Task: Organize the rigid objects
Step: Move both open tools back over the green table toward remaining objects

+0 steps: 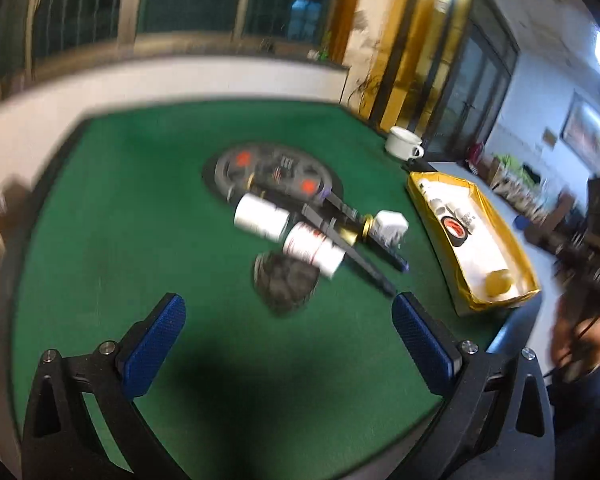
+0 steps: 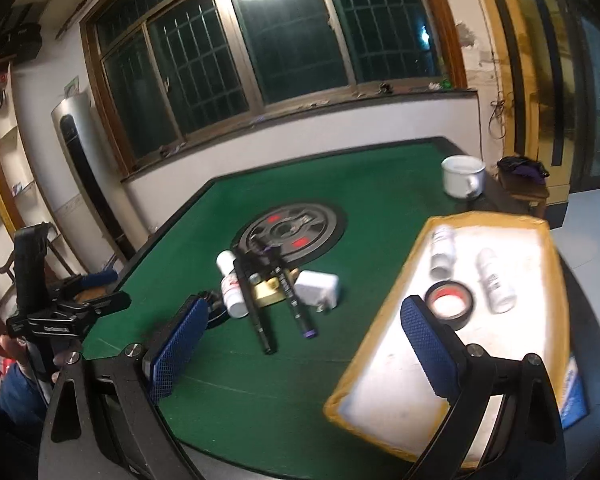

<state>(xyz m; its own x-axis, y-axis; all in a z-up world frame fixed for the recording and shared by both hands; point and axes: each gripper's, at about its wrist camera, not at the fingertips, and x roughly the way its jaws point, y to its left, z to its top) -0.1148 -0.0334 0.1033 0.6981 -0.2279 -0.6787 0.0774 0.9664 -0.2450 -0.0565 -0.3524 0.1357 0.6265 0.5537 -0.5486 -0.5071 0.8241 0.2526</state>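
We find both the left gripper (image 1: 289,346) and the right gripper (image 2: 306,344) with fingers released, grasping nothing. White plastic bottles (image 1: 262,218) and black marker pens (image 2: 256,308) lie mid-worktop; the yellow-rimmed cardboard tray (image 2: 384,312) sits at its right edge.

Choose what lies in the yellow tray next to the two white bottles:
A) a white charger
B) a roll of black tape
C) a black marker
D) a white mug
B: the tape lies inside the tray beside the bottles; mug, charger and markers are on the green table.
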